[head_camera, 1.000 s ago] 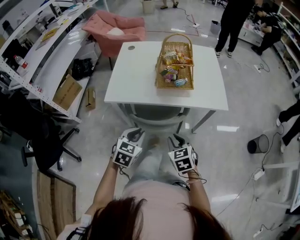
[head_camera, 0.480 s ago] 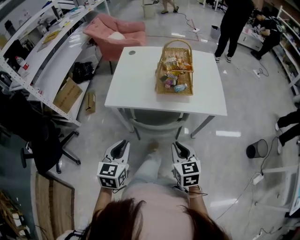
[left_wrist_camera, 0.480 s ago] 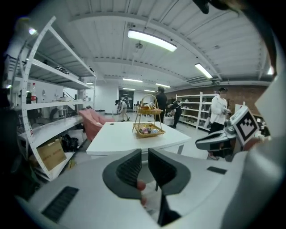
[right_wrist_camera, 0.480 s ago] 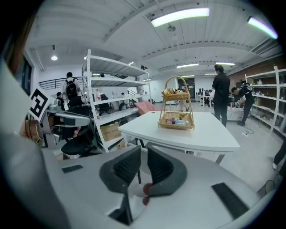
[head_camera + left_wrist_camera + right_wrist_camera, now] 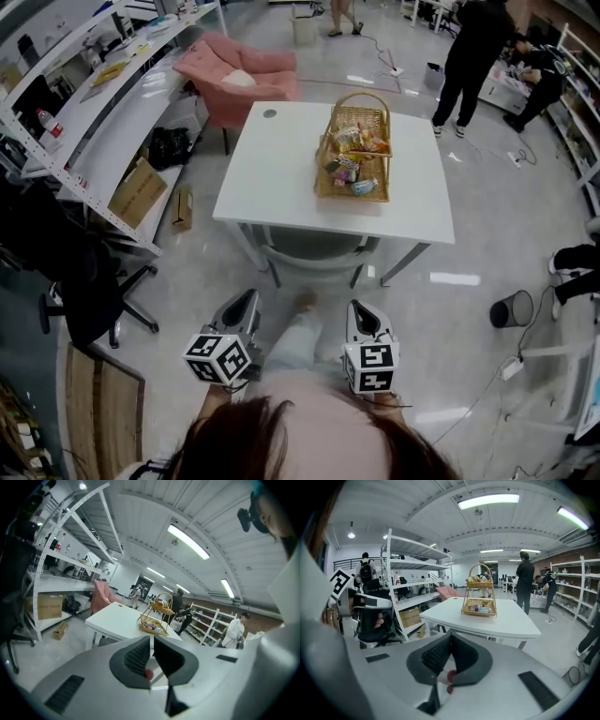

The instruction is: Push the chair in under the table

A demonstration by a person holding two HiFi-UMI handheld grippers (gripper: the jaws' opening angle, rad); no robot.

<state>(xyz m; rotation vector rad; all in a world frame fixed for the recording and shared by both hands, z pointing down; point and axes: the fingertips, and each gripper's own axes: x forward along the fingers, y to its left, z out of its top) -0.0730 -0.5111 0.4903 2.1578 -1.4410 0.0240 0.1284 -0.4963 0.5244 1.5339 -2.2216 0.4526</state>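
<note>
The grey chair stands tucked under the near edge of the white table, with only its curved back showing. Both grippers hang close to my body, well short of the chair and touching nothing. My left gripper points at the table; its jaws are closing, a thin gap is left between them, and nothing is in it. My right gripper is shut with its pads together and holds nothing; it also faces the table.
A wicker basket of packets sits on the table. Beyond the table is a pink armchair. White shelving, a cardboard box and a black office chair line the left. A bin and standing people are at the right.
Both grippers have pulled back from the chair's back toward my body and risen. The right jaws have closed and the left jaws have narrowed. The chair stays under the table.
</note>
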